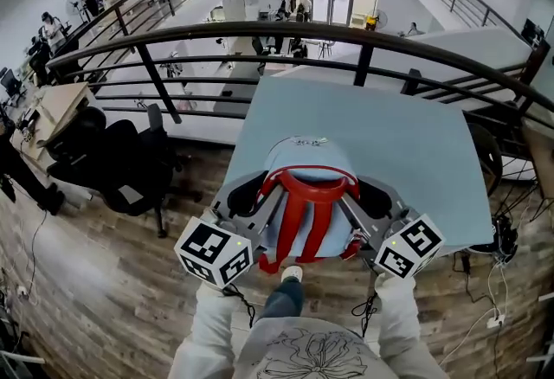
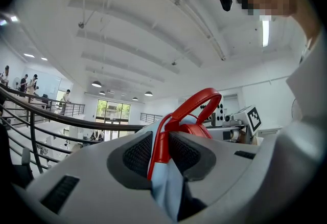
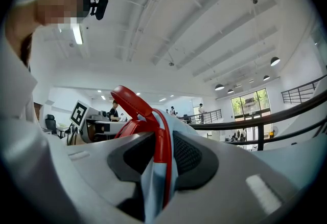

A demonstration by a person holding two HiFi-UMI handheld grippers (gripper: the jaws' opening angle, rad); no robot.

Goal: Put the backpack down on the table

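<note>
Two white sleeves (image 1: 204, 332) reach forward at the bottom of the head view. The left claw (image 2: 161, 152) is clenched on the pale blue backpack (image 1: 307, 163), its pads pinching a red strap (image 2: 158, 138) at the pack's side. The right claw (image 3: 162, 159) grips the opposite side in the same way. The backpack sits between both claws at the near edge of the blue surface (image 1: 415, 144), its upper part over it. Contact with the surface cannot be confirmed. A dark railing (image 1: 260, 29) runs beyond.

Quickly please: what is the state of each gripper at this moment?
Left gripper: shut on the backpack.
Right gripper: shut on the backpack too.
</note>
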